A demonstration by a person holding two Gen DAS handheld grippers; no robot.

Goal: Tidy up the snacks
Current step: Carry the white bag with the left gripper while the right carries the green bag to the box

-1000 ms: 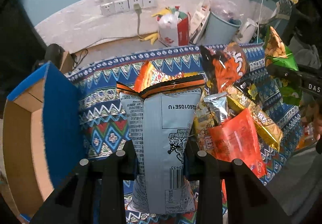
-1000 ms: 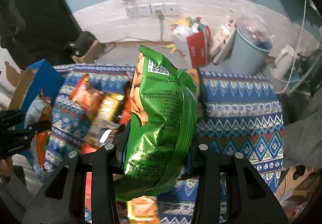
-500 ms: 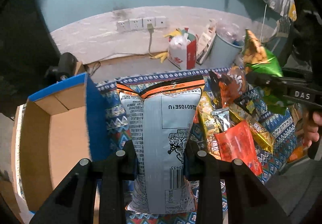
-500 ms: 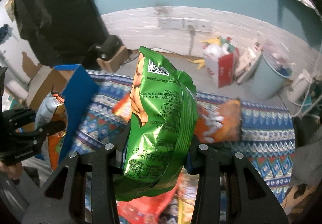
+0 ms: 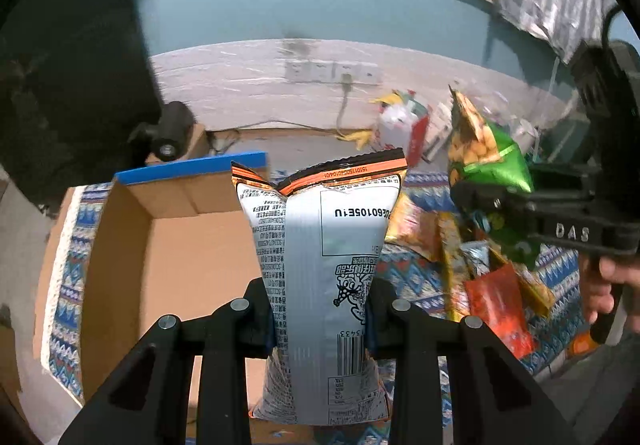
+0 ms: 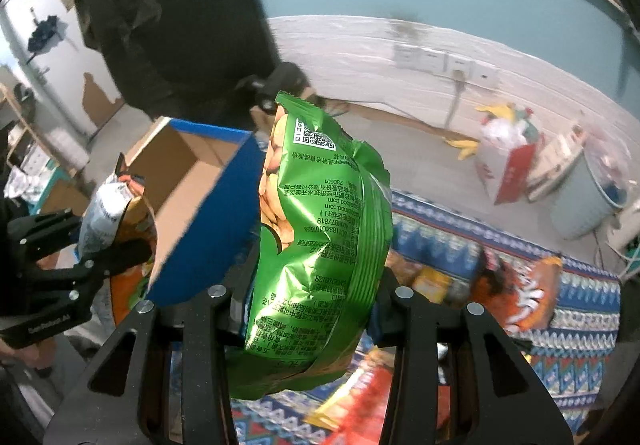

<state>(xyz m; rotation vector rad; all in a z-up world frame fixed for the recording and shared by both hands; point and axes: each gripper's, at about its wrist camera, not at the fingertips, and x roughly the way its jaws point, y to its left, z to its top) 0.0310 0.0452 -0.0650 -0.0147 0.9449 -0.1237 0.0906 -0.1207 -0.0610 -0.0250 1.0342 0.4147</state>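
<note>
My left gripper [image 5: 320, 319] is shut on a silver snack bag with an orange top [image 5: 320, 245], held upright beside the open cardboard box with a blue outside [image 5: 168, 257]. My right gripper [image 6: 306, 305] is shut on a green snack bag [image 6: 320, 237], carried above the patterned cloth. In the left wrist view the green bag [image 5: 486, 153] and the right gripper [image 5: 494, 207] show at the right. In the right wrist view the silver bag [image 6: 110, 213] and the left gripper [image 6: 86, 245] appear at the left, by the box [image 6: 188, 173]. Several loose snack bags [image 5: 492, 297] lie on the cloth.
The blue patterned cloth [image 6: 580, 305] covers the table. Behind it on the floor stand a red and white bag [image 6: 508, 161], a pale bucket [image 6: 588, 205] and a wall socket strip [image 5: 332, 71]. A black camera on a small box [image 5: 170, 133] sits behind the cardboard box. A hand [image 5: 608, 285] holds the right gripper.
Both grippers have swung left toward the cardboard box with their bags still held. The box now fills more of the left wrist view, and the right gripper has drawn closer to the left one.
</note>
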